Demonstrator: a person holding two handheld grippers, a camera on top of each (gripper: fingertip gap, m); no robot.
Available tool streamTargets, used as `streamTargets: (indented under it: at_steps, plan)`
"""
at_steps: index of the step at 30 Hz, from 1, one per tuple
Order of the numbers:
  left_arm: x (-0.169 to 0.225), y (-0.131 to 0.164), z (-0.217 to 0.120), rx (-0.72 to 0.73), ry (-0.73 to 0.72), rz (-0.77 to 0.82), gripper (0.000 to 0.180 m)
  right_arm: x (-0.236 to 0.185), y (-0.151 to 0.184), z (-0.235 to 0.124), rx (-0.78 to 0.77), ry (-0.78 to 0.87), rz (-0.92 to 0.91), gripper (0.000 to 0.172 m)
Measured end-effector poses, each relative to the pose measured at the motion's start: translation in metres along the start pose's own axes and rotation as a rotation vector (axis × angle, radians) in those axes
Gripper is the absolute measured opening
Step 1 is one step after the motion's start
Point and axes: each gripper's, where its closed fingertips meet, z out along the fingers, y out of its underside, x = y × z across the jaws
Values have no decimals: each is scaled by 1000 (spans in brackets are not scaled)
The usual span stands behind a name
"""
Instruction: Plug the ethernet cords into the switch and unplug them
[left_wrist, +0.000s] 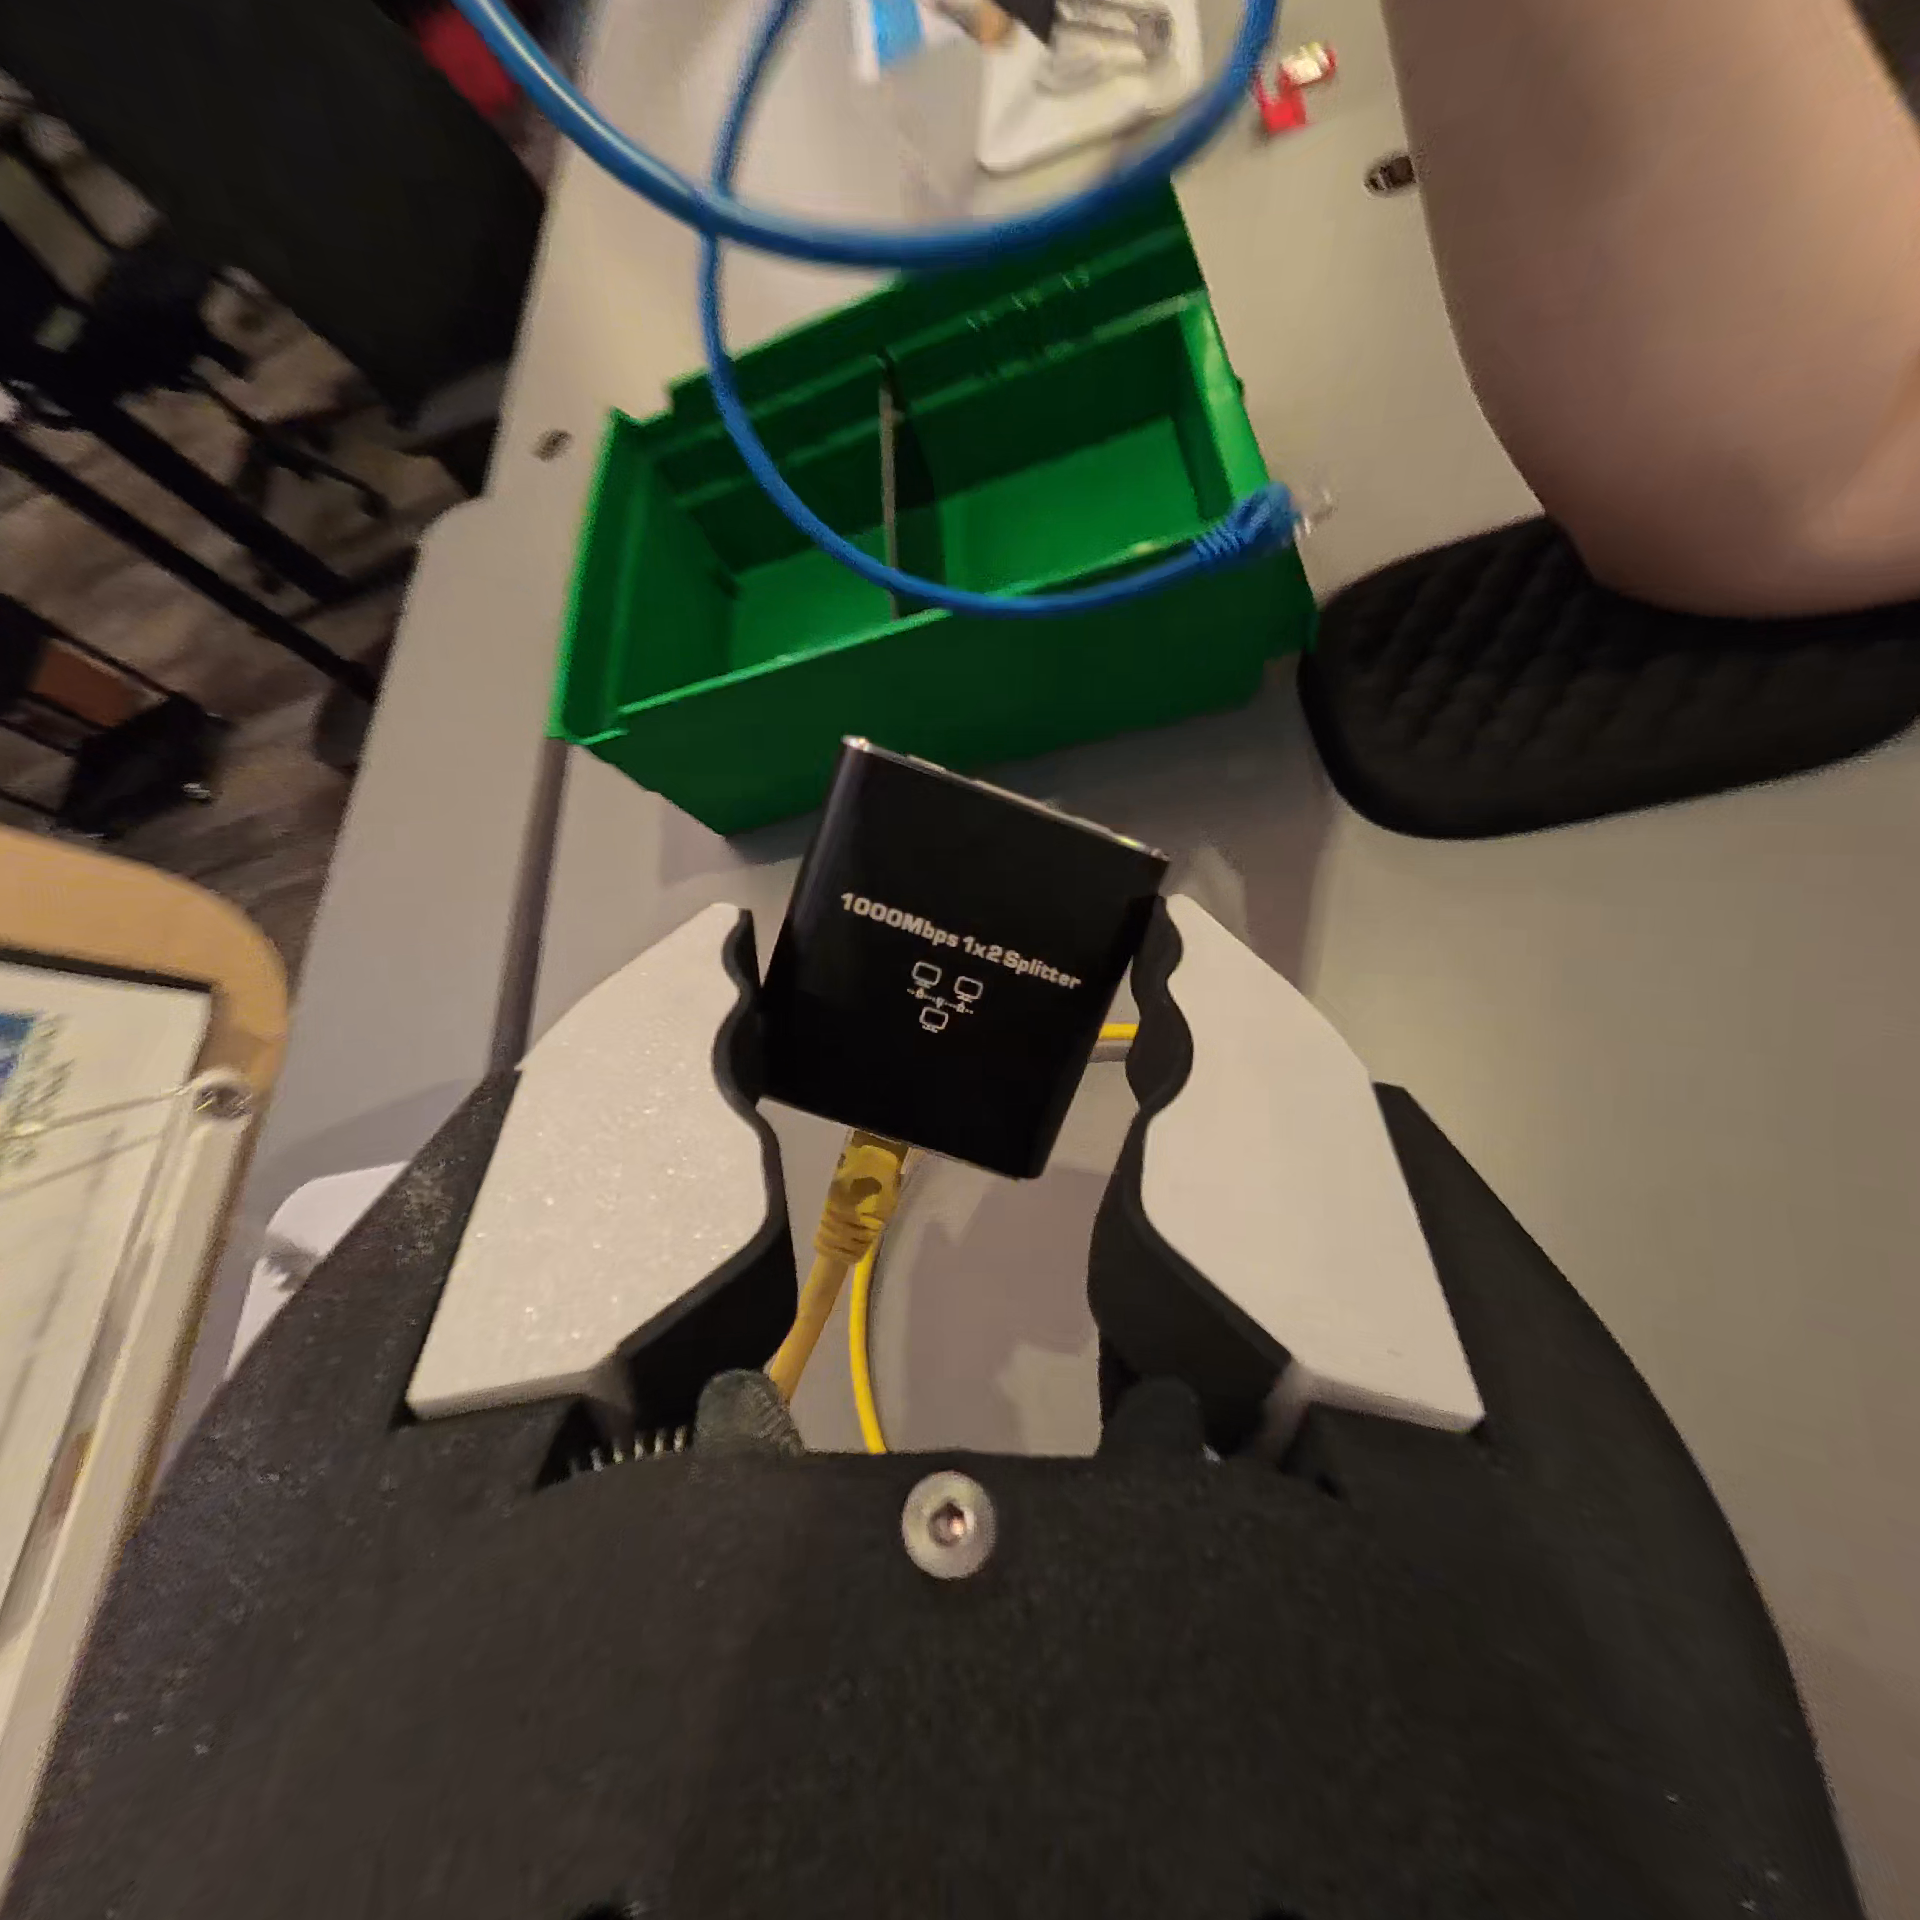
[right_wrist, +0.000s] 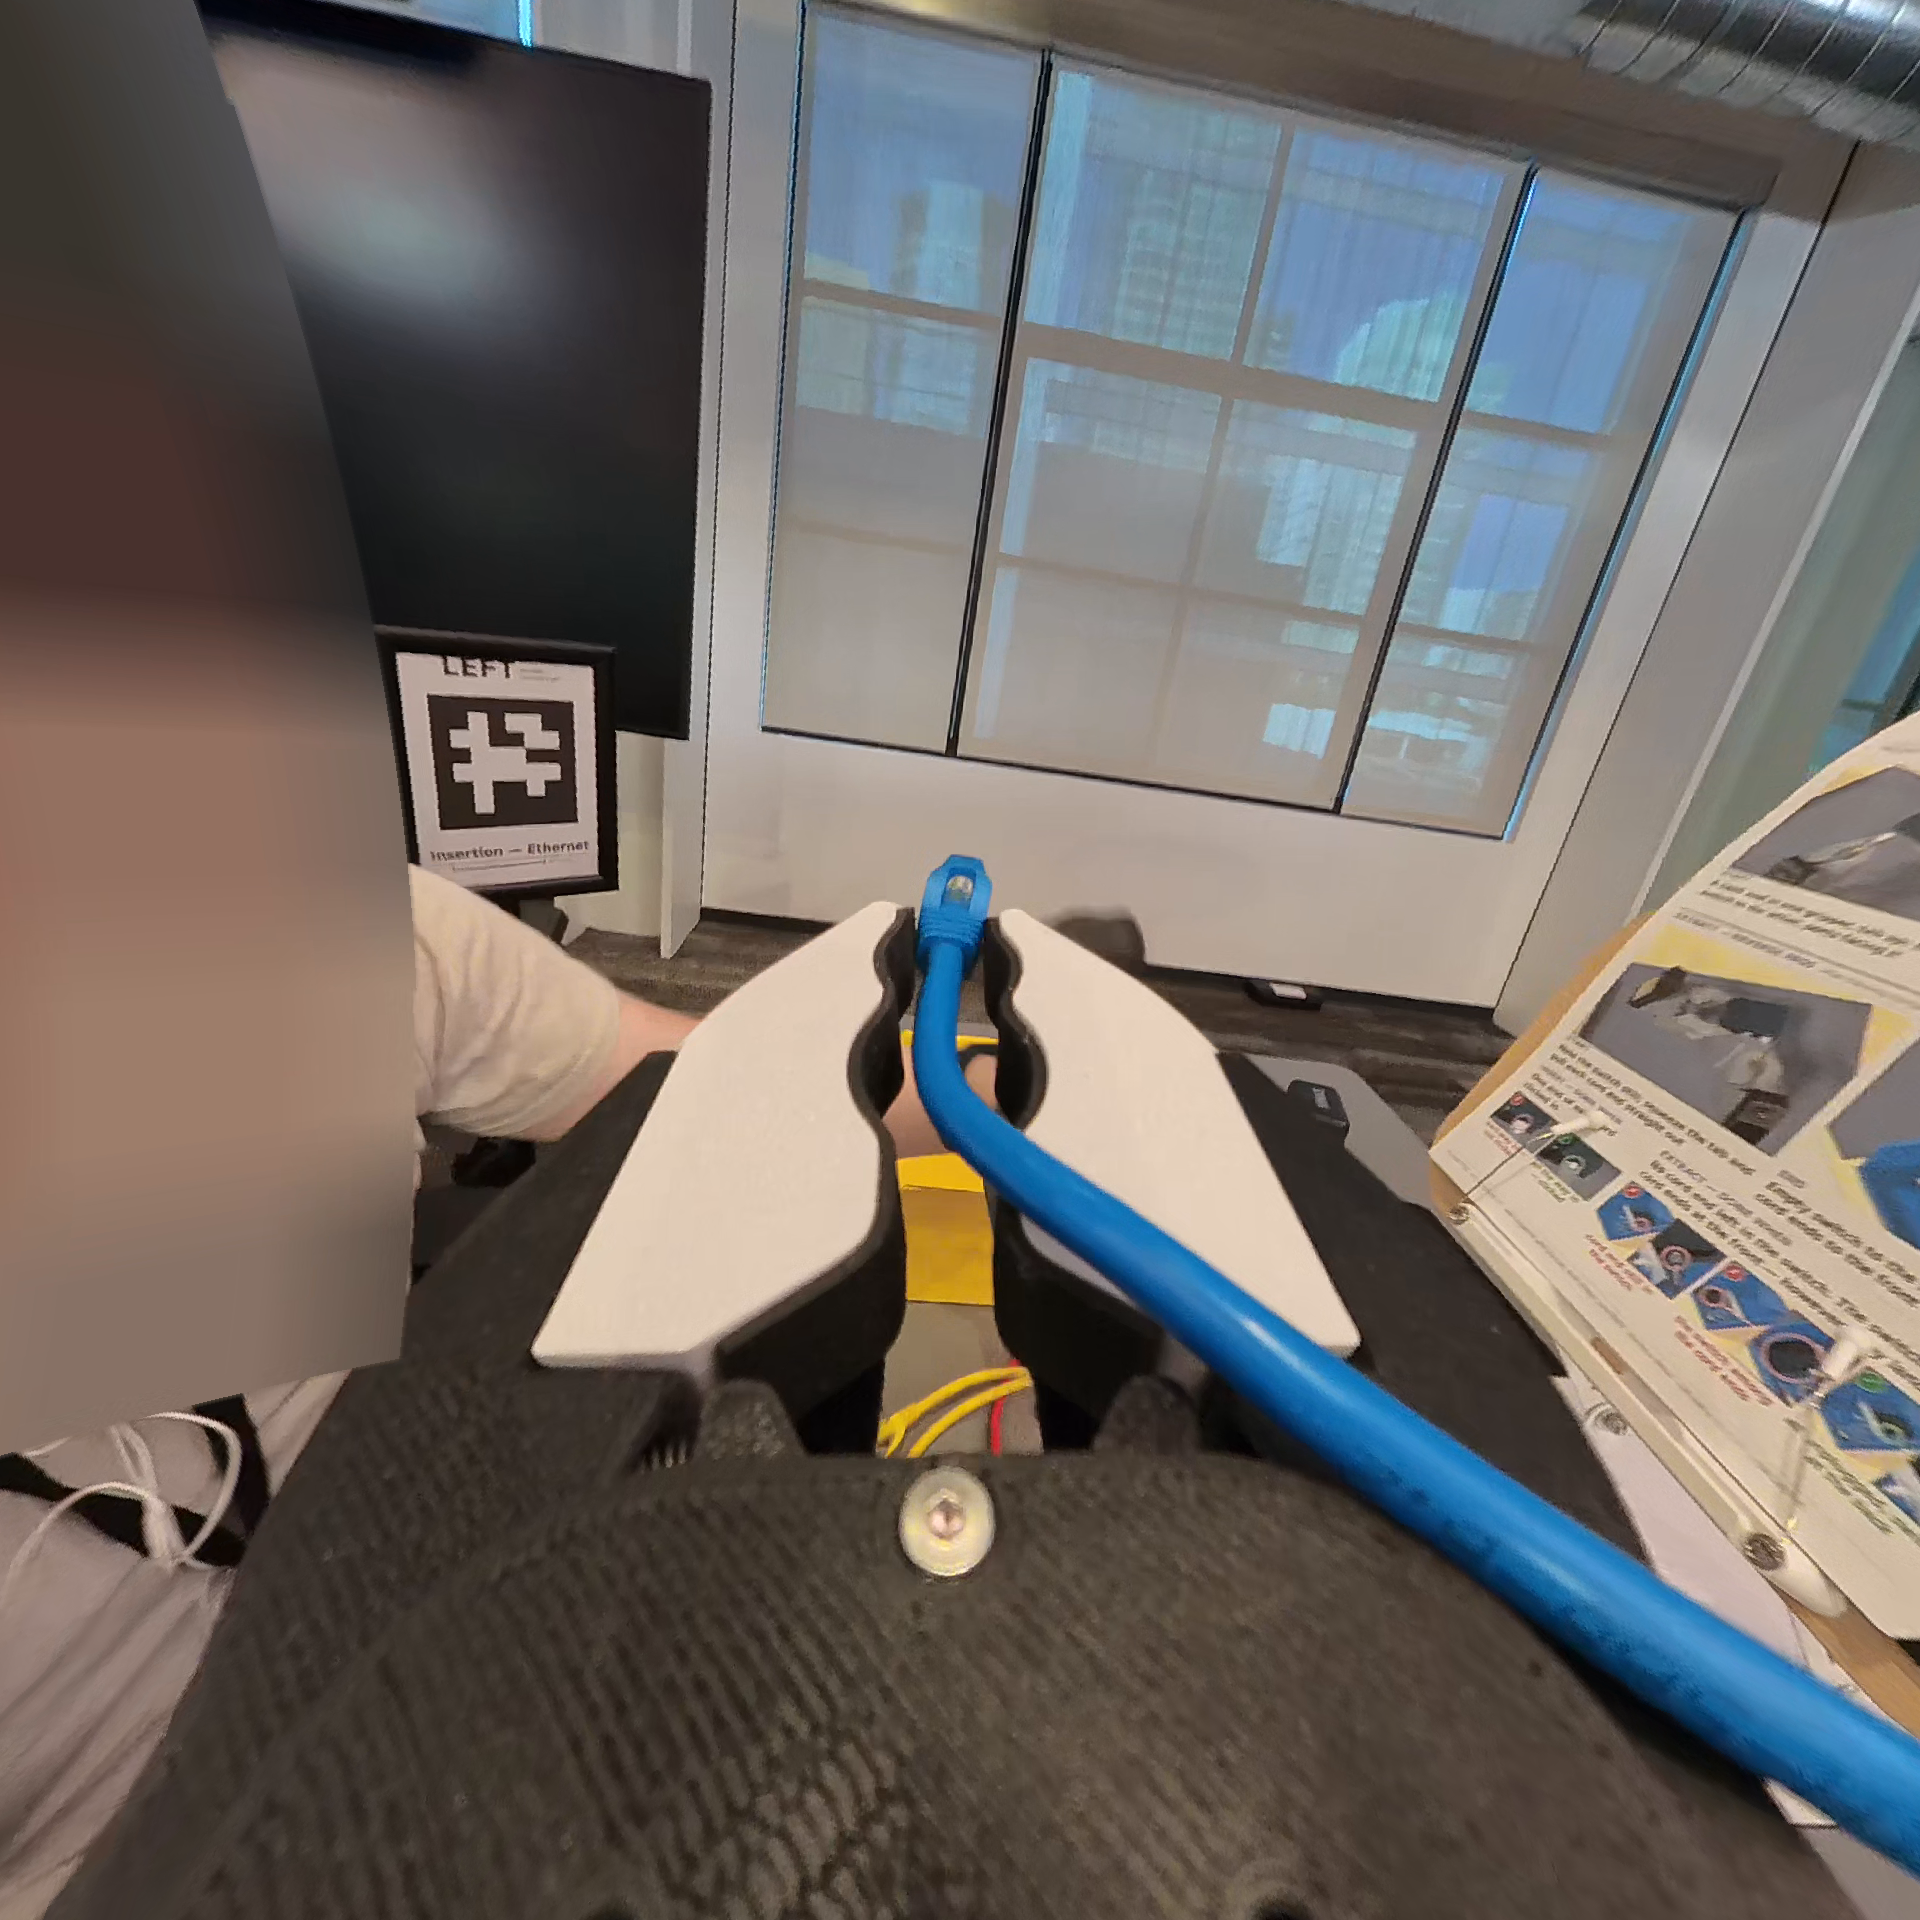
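Note:
My left gripper is shut on the black switch, both pads pressed on its sides, and holds it tilted above the grey table. A yellow ethernet cord's plug sits in the switch's near end. My right gripper is shut on the boot of a blue ethernet plug and holds it up in the air; its blue cord runs back to the lower right. In the left wrist view the blue cord loops over the green bin, and its other plug lies at the bin's right rim.
A green divided bin stands just beyond the switch. A black quilted pad and a person's arm are at the right. A framed marker sign, a dark monitor and an instruction board stand around. The tips of one gripper are about 25 cm away from the tips of the other.

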Motion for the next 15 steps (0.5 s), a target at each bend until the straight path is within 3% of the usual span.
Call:
streamTargets:
  at_steps: [7, 15]
  plan:
    - [-16, -12, -62, 191, -140, -115, 68, 32, 52, 46, -146, 20, 80, 13]
    - [-20, -6, -90, 239, -162, -168, 67, 64, 116, 76, -310, 81, 70, 13]
